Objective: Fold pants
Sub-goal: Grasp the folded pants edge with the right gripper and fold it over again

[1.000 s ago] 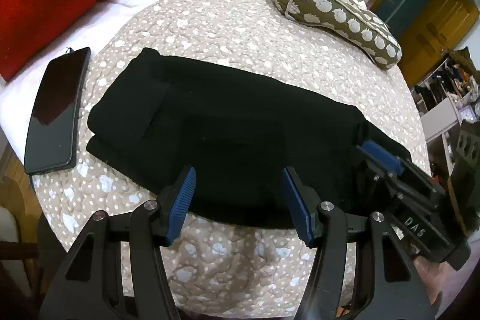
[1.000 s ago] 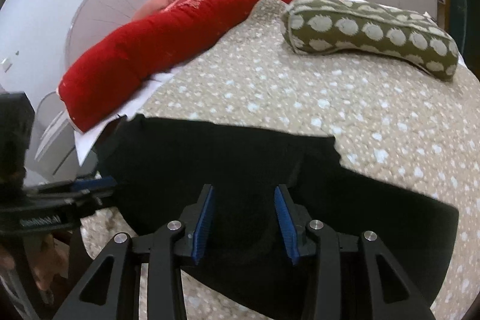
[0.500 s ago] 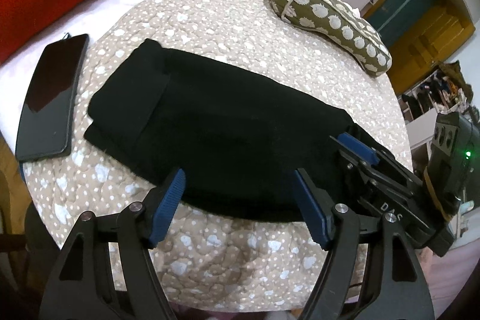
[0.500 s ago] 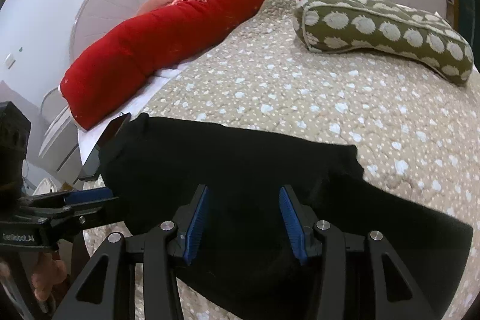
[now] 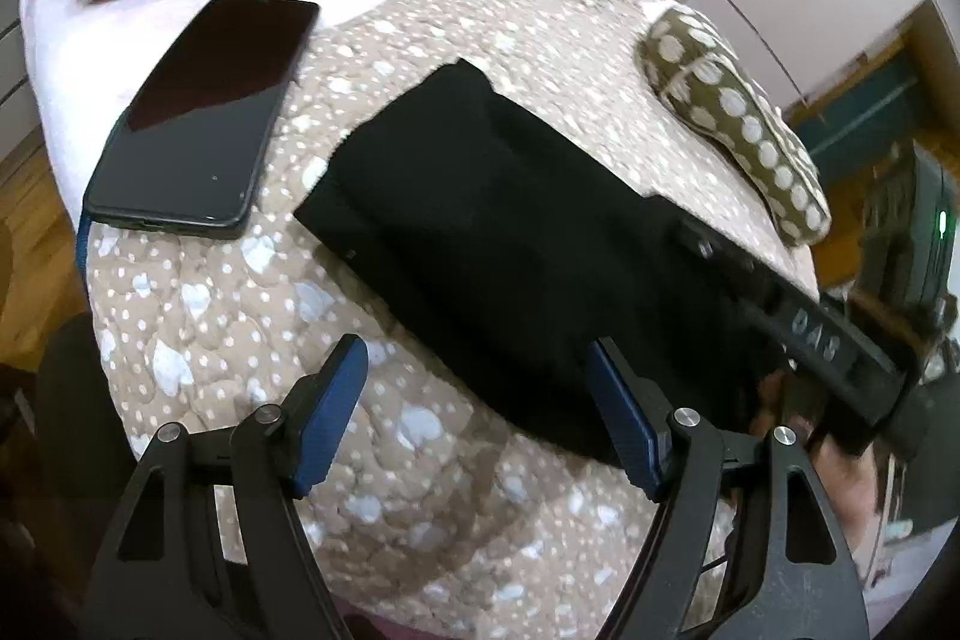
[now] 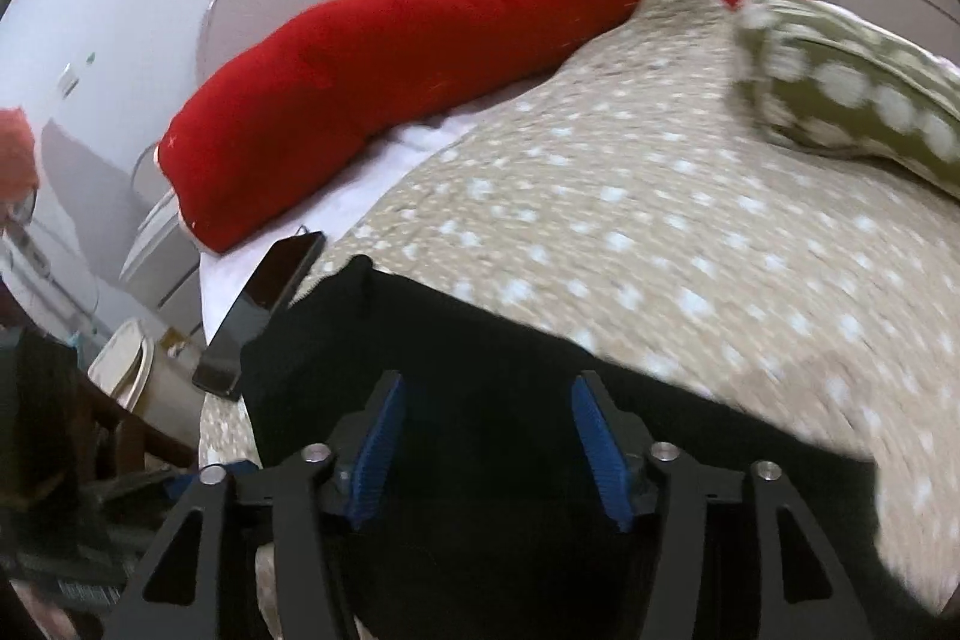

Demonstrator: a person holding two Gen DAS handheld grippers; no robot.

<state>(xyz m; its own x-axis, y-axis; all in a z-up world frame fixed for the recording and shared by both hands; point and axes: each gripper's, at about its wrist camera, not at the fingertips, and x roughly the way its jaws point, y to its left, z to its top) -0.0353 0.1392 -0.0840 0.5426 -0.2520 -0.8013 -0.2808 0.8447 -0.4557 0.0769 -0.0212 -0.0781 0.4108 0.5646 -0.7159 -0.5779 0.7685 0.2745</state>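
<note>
- My left gripper (image 5: 474, 412) hangs with its jaws spread wide, empty, over the quilt's near edge; my right gripper (image 6: 486, 436) is parted too, low over the cloth, clamping nothing.
- The black pants (image 5: 510, 232) lie already folded into a thick slab on the dotted beige quilt (image 5: 240, 328). Soft, limp and matte, I judge; best pinched at a corner through all layers.
- Just beside them rests a glossy phone (image 5: 198, 124).
- Farther off: a green spotted cushion (image 5: 738, 118) and a plush red bolster (image 6: 450, 64).

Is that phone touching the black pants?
Apart. The left wrist view shows a strip of dotted quilt between the phone and the pants.
</note>
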